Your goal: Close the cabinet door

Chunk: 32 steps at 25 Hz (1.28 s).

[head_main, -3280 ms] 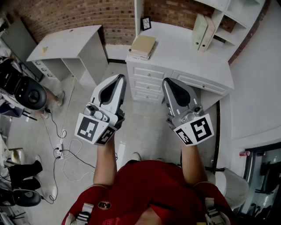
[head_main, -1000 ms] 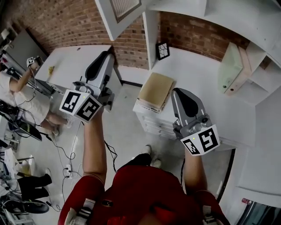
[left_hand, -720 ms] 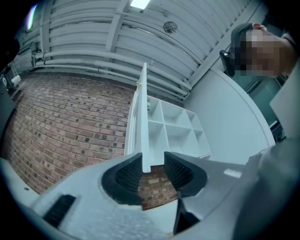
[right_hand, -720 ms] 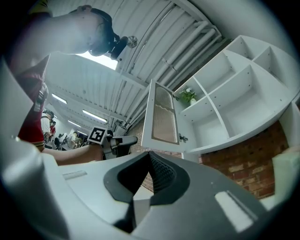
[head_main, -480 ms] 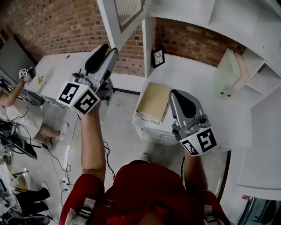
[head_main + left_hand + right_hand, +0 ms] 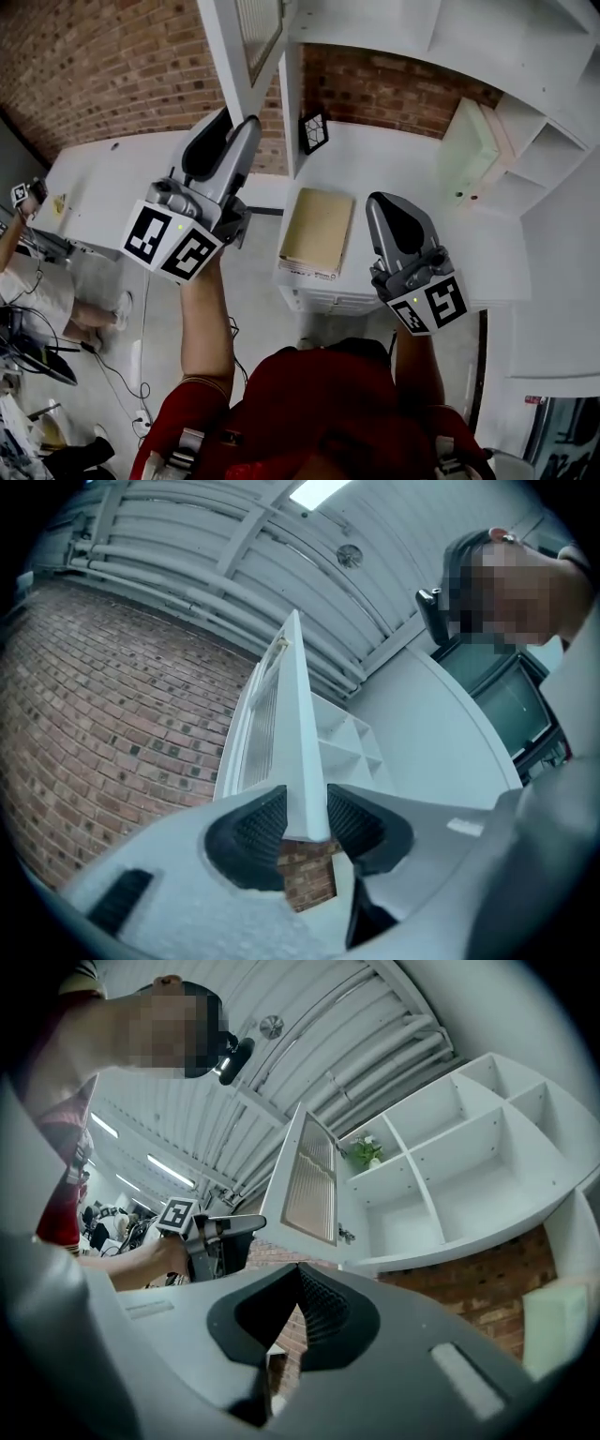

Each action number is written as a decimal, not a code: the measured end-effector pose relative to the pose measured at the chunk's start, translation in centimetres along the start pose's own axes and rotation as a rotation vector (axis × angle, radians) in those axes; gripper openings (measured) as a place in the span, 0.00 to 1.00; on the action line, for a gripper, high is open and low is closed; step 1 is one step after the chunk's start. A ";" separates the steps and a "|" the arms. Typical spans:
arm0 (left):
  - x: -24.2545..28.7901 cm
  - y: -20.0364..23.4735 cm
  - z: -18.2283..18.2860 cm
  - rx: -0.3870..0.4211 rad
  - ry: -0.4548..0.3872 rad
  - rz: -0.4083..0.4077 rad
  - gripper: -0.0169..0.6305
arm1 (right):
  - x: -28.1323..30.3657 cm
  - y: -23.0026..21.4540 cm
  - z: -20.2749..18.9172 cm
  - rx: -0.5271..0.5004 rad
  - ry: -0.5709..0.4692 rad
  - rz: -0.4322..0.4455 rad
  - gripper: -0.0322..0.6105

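Brick wall [image 6: 103, 75] behind white desk [image 6: 394, 178] | cabinet door [image 6: 295, 742] stands wide open above desk's left edge | left gripper [image 6: 305, 822] pinches its lower edge | right gripper [image 6: 298, 1312] jaws together, empty, near desk's front edge | judged: door gripped, whole closing swing left.

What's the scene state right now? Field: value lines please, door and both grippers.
door: white cabinet door with a ribbed glass panel, open, swung out from the white open-shelved cabinet
left gripper: raised, jaws closed on the door's bottom edge
right gripper: jaws together, holding nothing, low over the white desk
desk items: tan flat book lying near the desk's front left corner
task status: door not yet closed
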<state>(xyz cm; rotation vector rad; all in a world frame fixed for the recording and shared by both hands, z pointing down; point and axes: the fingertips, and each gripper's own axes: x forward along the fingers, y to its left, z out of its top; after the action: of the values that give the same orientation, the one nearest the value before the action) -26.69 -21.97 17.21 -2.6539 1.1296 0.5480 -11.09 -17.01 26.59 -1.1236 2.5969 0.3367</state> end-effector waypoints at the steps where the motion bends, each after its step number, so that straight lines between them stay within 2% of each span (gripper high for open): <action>1: 0.3 -0.4 -0.1 0.005 0.003 0.005 0.23 | -0.1 -0.5 0.1 -0.005 0.003 -0.009 0.07; 6: 2.1 -2.5 -0.8 0.027 0.015 0.008 0.23 | -0.9 -3.2 0.5 -0.019 -0.002 -0.033 0.07; 11: 4.3 -4.4 -1.8 0.052 0.021 0.022 0.27 | -2.1 -6.6 0.3 -0.006 -0.004 -0.016 0.07; 16: 6.3 -6.0 -2.3 0.017 -0.017 0.051 0.26 | -3.1 -10.2 0.4 0.012 -0.010 0.000 0.07; 22: 9.1 -7.8 -3.7 0.035 -0.016 0.073 0.26 | -4.4 -13.6 0.3 0.022 -0.015 0.025 0.07; 32: 14.6 -9.9 -6.1 0.056 0.002 0.047 0.26 | -5.2 -17.9 0.5 0.019 -0.022 0.040 0.07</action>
<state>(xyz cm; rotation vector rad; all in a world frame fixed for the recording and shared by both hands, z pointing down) -8.60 -26.63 17.20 -2.5868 1.1928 0.5139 5.61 -25.38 26.16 -1.0569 2.6011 0.3308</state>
